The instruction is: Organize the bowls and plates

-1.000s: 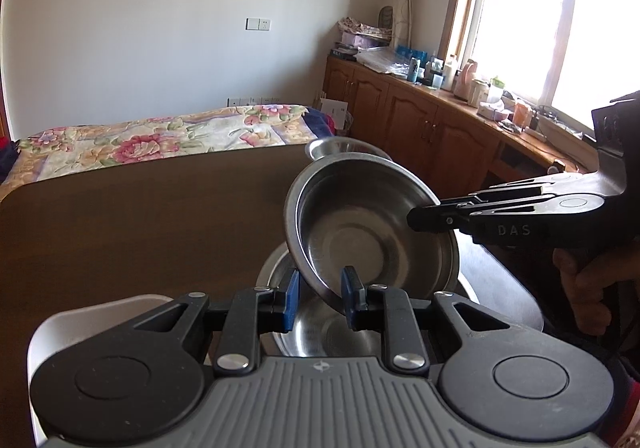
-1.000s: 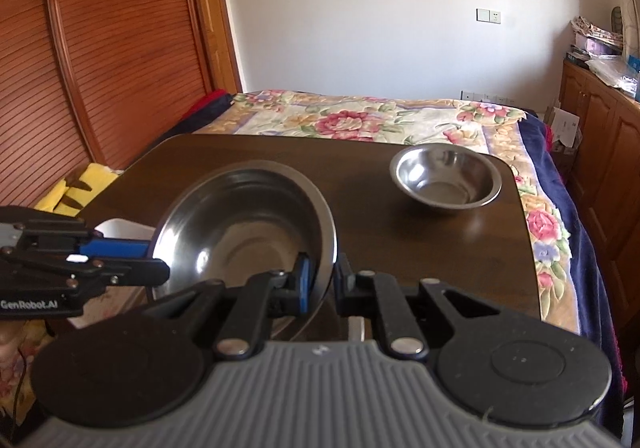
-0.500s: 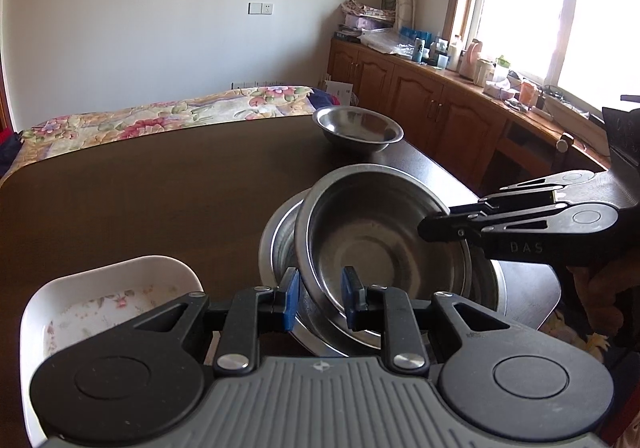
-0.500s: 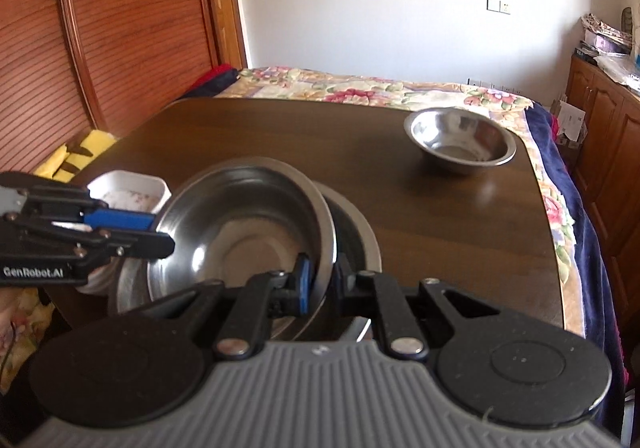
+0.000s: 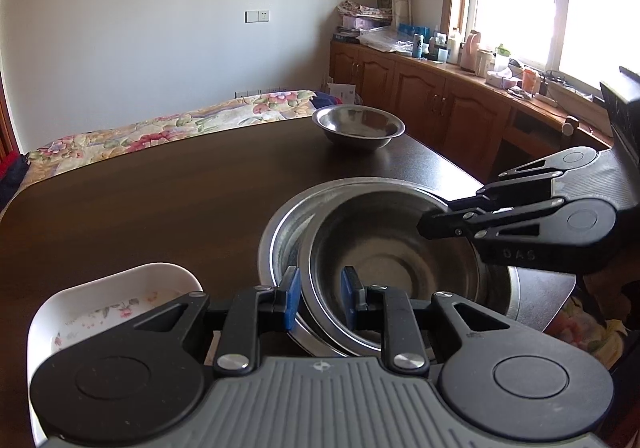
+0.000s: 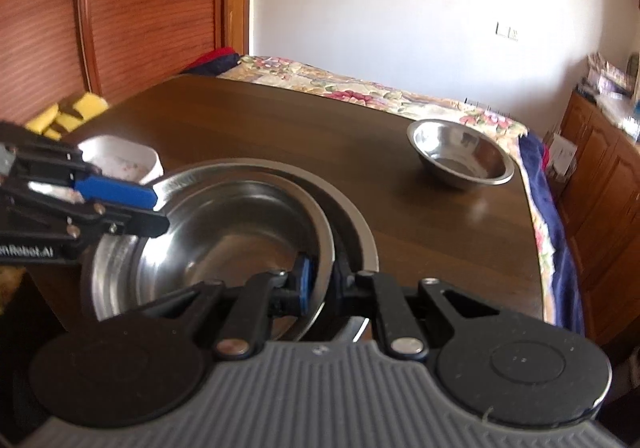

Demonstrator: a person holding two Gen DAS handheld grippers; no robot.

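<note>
A steel bowl rests nested inside a wider steel bowl at the near edge of the dark wooden table. My left gripper is shut on the inner bowl's near rim, one blue pad on each side. My right gripper is shut on the same bowl's opposite rim; in the left wrist view the right gripper reaches in from the right. In the right wrist view the left gripper comes in from the left.
A smaller steel bowl stands alone at the table's far corner. A white dish with a flower pattern sits left of the stack. Beyond the table are a bed, wooden cabinets and a window.
The held bowl came down from a raised, tilted pose and now lies almost level inside the wider bowl. Both grippers came down with it and kept their hold.
</note>
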